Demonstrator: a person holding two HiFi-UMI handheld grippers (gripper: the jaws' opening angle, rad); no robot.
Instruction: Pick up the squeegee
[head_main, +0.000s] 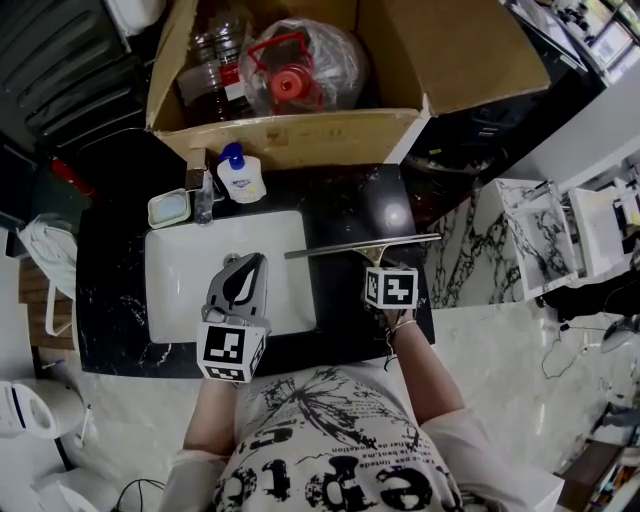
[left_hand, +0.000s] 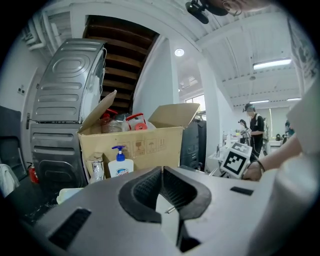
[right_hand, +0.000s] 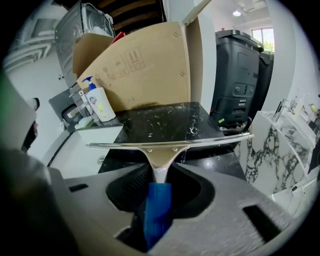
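Squeegee sits in the right gripper, whose jaws are pressed onto its blue handle. The tan neck and long metal blade stick out at 12 o'clock from the jaw tips, with the blade lying crosswise. In the head view the blade spans the black marble counter, its left end reaching over the rim of the white sink. Cannot tell whether the blade touches the counter or hangs just above it. Left gripper hangs over the sink basin at 9 o'clock from the squeegee, its jaws brought together at the tips with nothing between them. The handle's lower end is buried between the right jaws, and from above the marker cube hides the handle. At 12 o'clock from the sink are a faucet, a soap dish and a pump bottle, with an open cardboard box behind them; its plastic-wrapped contents are hard to make out. A black bin stands at 1 o'clock, past the counter's end. The floor is pale marble.
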